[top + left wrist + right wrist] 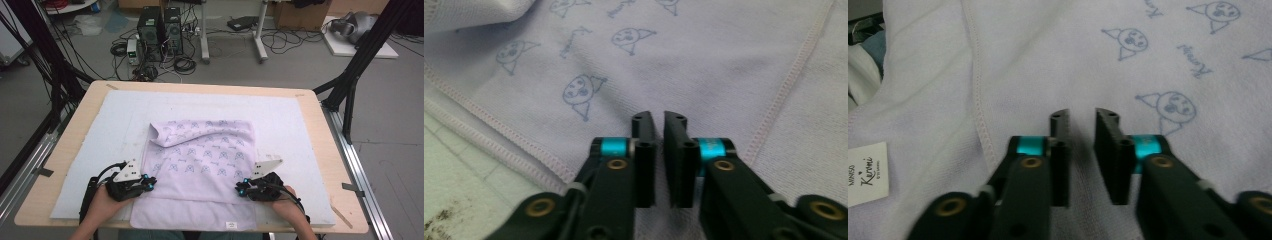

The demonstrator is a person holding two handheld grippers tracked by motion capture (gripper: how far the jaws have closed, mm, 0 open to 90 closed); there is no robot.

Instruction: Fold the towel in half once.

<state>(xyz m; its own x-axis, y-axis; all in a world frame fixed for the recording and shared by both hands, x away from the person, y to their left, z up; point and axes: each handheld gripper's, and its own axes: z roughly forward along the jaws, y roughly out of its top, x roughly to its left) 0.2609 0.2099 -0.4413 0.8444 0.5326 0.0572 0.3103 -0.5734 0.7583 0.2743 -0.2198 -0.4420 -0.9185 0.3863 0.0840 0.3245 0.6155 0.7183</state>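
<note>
Both tools clenched, empty: left tool (148, 183), right tool (242, 188) flanking lilac printed towel (200, 165); long axis running away from hands.

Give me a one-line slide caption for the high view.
Left gripper and right gripper, jaws nearly closed, over the folded lilac towel on the padded table.

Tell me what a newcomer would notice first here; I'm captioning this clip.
A pale lilac towel printed with small blue faces lies partly folded mid-table on a light mat. The left gripper and right gripper rest at its two side edges, near the front, fingers nearly together.
</note>
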